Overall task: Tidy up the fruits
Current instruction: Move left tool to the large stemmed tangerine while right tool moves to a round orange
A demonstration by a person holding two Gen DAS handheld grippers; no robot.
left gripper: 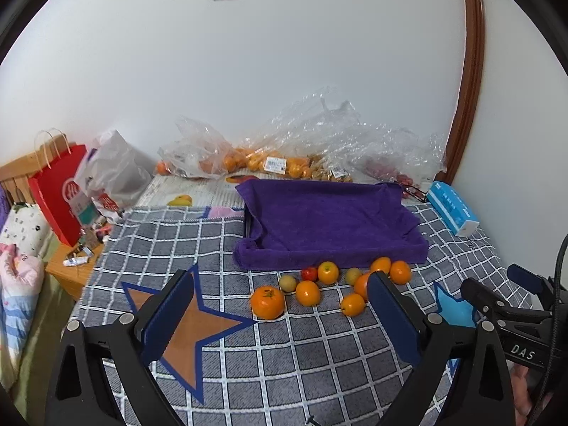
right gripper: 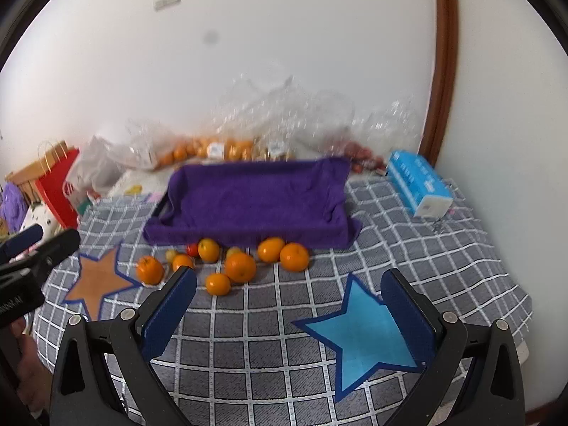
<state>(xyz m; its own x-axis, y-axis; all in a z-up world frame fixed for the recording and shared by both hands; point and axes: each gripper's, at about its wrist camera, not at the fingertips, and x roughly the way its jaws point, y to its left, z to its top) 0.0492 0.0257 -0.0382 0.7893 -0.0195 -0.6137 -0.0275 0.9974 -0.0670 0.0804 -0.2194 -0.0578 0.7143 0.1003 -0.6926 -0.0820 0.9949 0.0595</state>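
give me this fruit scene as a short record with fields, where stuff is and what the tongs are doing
surface: grey checked cloth with an orange star patch and a blue star patch
loose fruit: round orange citrus cluster, one small red fruit and two small yellow-green fruits, on the cloth in front of the tray
tray: purple towel-lined tray, no fruit visible inside
left tongs: open, holding nothing
right tongs: open, holding nothing
background: clear plastic bags of fruit, blue tissue box

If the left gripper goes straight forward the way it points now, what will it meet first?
Probably the loose fruits: the left gripper is open and aimed at the big orange lying on the checked cloth. The purple-towel tray lies behind. Depth is unclear, so this is a guess.
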